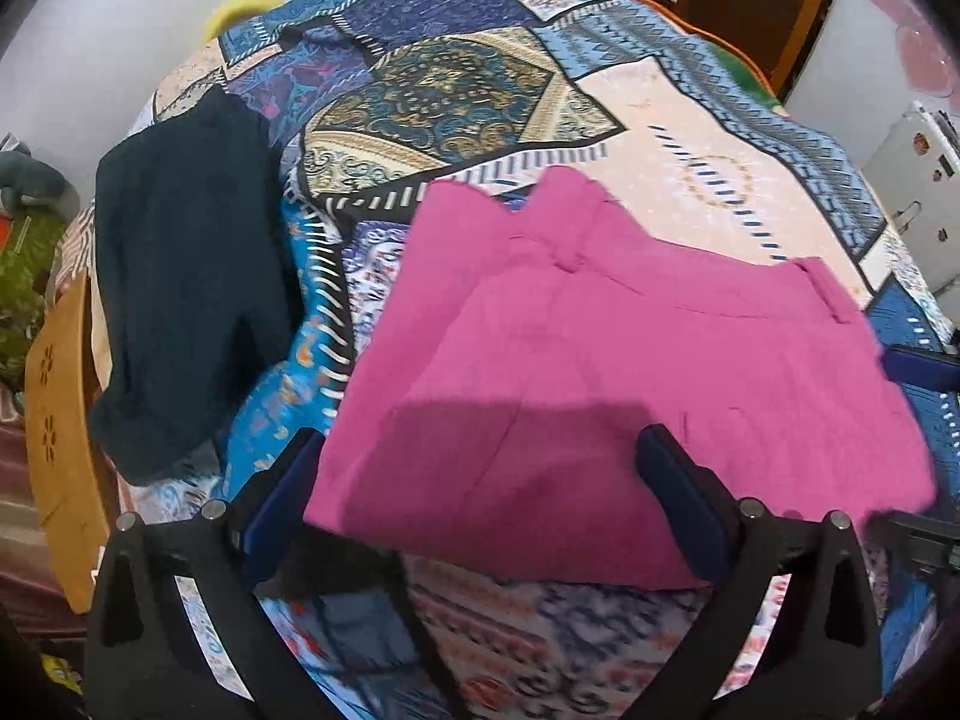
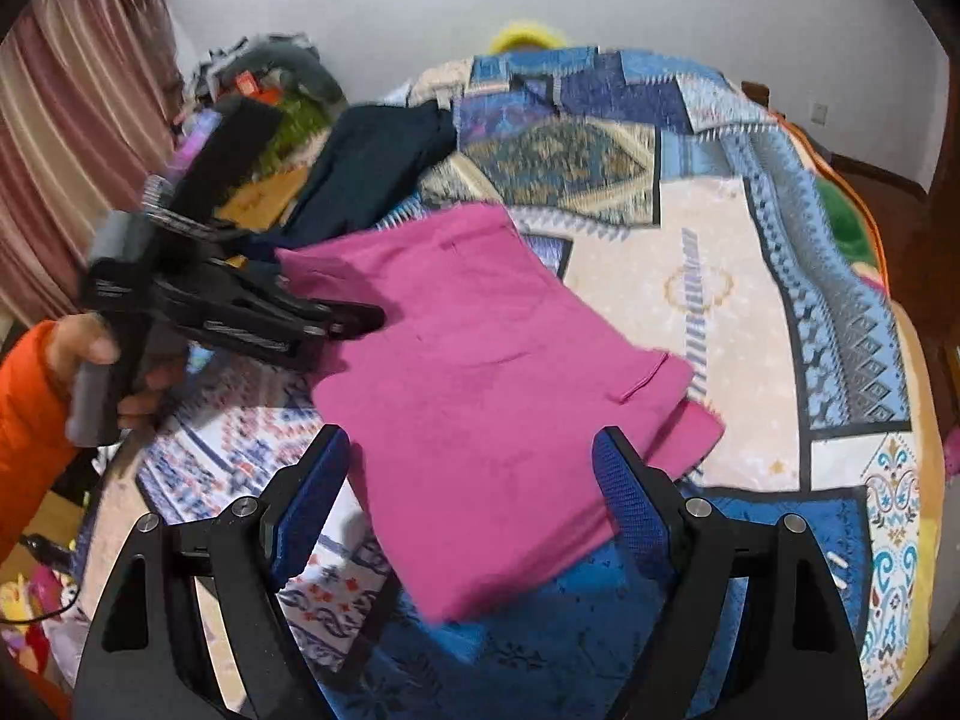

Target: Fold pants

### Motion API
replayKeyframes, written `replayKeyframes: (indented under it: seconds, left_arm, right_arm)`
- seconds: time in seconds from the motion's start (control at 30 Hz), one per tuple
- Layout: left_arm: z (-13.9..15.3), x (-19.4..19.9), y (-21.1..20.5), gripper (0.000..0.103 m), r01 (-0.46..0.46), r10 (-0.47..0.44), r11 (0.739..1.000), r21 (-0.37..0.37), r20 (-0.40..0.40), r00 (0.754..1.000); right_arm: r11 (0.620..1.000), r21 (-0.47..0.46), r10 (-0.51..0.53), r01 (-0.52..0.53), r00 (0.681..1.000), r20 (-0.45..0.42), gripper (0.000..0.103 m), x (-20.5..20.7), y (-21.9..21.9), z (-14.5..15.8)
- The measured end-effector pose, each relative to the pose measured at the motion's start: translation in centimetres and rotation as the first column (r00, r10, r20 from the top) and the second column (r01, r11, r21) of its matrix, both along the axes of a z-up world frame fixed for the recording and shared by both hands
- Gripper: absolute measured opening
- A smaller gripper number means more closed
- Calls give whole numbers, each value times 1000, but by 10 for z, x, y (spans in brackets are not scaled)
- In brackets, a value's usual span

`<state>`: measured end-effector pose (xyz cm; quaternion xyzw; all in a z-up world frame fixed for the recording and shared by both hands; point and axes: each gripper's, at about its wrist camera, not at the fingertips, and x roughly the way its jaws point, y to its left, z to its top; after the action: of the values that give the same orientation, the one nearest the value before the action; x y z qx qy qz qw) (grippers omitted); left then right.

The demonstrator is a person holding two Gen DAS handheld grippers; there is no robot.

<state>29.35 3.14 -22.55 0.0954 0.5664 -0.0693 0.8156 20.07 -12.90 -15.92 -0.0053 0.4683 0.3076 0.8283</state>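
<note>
Presently the left gripper (image 1: 480, 468) has both fingers spread wide, the near edge of the pink pants (image 1: 624, 372) lying between them; nothing is pinched. Seen from the right wrist, this tool reaches level over the pants' left edge, held by a hand (image 2: 102, 366) in an orange sleeve (image 2: 27, 420). The right gripper (image 2: 471, 462) is likewise spread, its blue-padded fingers (image 2: 627, 498) straddling the pants' near corner without closing on it. The pants lie folded into a flat, roughly rectangular stack on the patterned bedspread (image 1: 708, 180), waistband and belt loop toward the far right. A dark garment (image 1: 186, 276) lies apart to the left, at the bed's edge. No legible writing or labels on either garment; motion blur softens fine detail.
</note>
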Motion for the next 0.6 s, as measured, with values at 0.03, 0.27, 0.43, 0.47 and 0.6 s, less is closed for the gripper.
replayKeyframes:
  seconds: [0.03, 0.27, 0.43, 0.47, 0.6]
  left_arm:
    - [1, -2, -4, 103, -3, 3, 1000, 0, 5, 1000]
    - [3, -12, -6, 103, -10, 10, 994, -104, -1, 1000]
    - [7, -22, 5, 103, -57, 60, 985, -165, 11, 998]
    - [9, -24, 8, 103, -63, 67, 983, -172, 17, 998]
    - [17, -31, 21, 103, -96, 105, 979, -183, 42, 994]
  right_arm:
    - [1000, -15, 3, -3, 1000, -11, 80, 1, -2, -4]
    - [995, -98, 12, -15, 1000, -28, 79, 11, -24, -19]
    - [986, -166, -7, 5, 1000, -13, 78, 26, -34, -32]
    - [982, -187, -20, 18, 1000, -9, 78, 31, -34, -35]
    - [981, -188, -47, 41, 999, -27, 78, 39, -37, -39]
